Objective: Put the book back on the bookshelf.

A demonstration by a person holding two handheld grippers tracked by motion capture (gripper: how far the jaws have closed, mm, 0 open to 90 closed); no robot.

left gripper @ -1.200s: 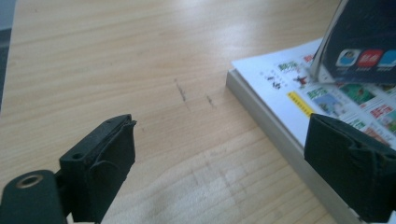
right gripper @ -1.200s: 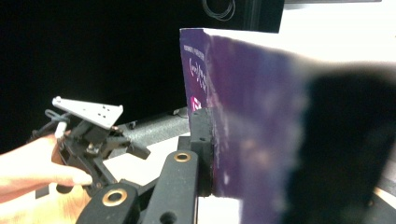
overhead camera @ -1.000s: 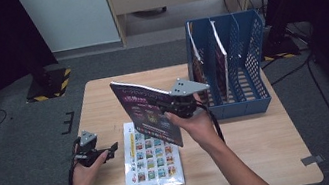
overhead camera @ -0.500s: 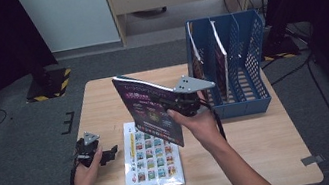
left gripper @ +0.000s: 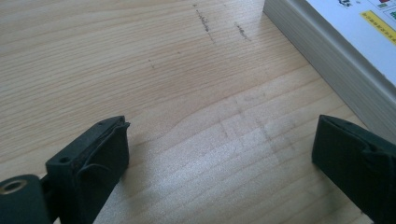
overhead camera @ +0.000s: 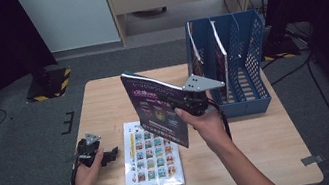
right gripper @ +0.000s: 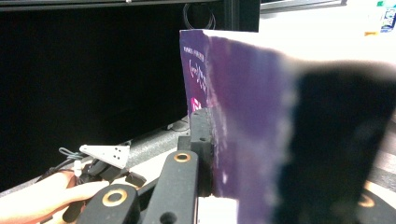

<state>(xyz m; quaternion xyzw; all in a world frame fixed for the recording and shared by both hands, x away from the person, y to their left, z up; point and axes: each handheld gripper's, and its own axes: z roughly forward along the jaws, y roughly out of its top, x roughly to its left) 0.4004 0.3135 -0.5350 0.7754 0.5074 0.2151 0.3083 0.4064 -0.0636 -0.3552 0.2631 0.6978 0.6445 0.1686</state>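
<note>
Closest to you, your left gripper (overhead camera: 108, 156) sits low at about 8 o'clock on the wooden table (overhead camera: 269, 156), jaws spread wide with nothing but bare wood between them. Just to its 3 o'clock lies the flat white book (overhead camera: 152, 156) with the grid of little coloured pictures on its cover; in the left gripper view its thick page edge (left gripper: 327, 56) runs right beside the jaw.

Above that, your right gripper (overhead camera: 180, 104) has its jaws clamped on the purple book (overhead camera: 155, 108), held in the air over the middle of the table, tilted, cover facing your left. It's dark purple with pink lettering and small panels on the cover, fairly thin.

Further out at 1 o'clock, the blue mesh file rack (overhead camera: 250, 73) stands on the table's far right. A couple of books (overhead camera: 220, 58) already stand upright in its left-hand slots.
</note>
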